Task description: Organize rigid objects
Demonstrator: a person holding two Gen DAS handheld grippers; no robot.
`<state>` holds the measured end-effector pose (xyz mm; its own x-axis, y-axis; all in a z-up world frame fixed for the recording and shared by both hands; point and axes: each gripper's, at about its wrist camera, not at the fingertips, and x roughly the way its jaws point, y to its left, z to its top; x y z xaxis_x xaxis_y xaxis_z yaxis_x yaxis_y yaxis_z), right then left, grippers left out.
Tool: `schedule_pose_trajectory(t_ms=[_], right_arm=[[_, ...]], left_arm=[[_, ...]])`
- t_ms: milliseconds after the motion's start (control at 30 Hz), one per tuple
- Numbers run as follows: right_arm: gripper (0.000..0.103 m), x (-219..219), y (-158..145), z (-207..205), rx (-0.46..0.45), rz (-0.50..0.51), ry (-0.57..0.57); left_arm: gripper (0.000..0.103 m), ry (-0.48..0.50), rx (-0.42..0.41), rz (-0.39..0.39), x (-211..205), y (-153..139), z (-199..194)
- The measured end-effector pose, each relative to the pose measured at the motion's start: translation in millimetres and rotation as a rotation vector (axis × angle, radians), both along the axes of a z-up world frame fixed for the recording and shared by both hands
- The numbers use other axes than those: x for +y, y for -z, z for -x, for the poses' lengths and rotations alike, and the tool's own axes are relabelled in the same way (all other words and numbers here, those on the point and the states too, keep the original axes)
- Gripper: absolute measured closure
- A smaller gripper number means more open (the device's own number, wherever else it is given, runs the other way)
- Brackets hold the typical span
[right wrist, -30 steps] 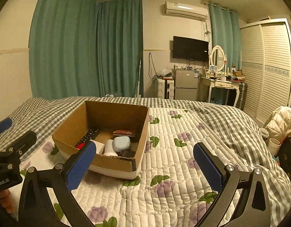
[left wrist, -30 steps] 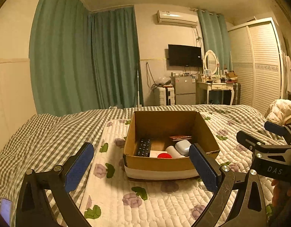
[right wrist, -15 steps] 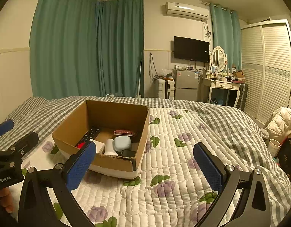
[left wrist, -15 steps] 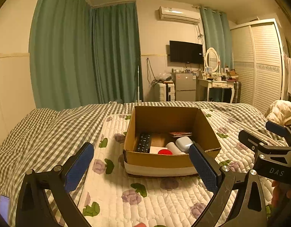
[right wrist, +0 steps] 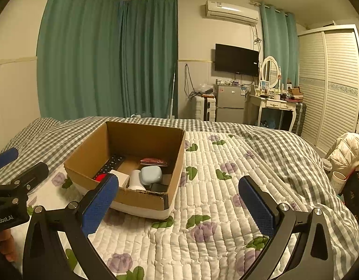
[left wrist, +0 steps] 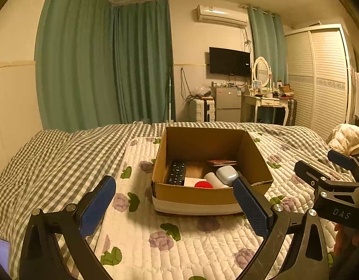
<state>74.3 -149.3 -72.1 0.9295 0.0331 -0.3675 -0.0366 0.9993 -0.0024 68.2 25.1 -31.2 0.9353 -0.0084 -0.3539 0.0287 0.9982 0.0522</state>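
Observation:
An open cardboard box [left wrist: 195, 194] stands on the floral quilt [left wrist: 170, 245] on the bed; it also shows in the right wrist view [right wrist: 137, 198]. Inside lie a black remote [left wrist: 177, 172], a red round thing [left wrist: 203, 185], a white cylinder [left wrist: 213, 179], a pale blue case [left wrist: 227, 174], a white box [right wrist: 120, 176] and a dark red flat item [left wrist: 222, 162]. My left gripper [left wrist: 173, 207] is open and empty, held in front of the box. My right gripper [right wrist: 179, 203] is open and empty, to the box's right and nearer.
A grey checked blanket [left wrist: 51, 161] covers the bed around the quilt. A cream padded jacket [right wrist: 347, 149] lies at the right edge. A phone [left wrist: 3, 254] shows at the lower left. A dresser [left wrist: 265, 107], fridge and wardrobe stand beyond the bed.
The left gripper has drawn back and lifted a little, so the box sits slightly farther and higher in its view. The right gripper has hardly moved. Both stay open.

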Motion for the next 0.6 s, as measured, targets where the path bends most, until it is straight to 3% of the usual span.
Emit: schedule_pose_trajectory(t_ms=[600], right_arm=[[0.0,-0.1,1.0,1.4,0.006,0.0,-0.003]], left_arm=[[0.0,0.004,0.005,-0.007,-1.3,2.0,-1.3]])
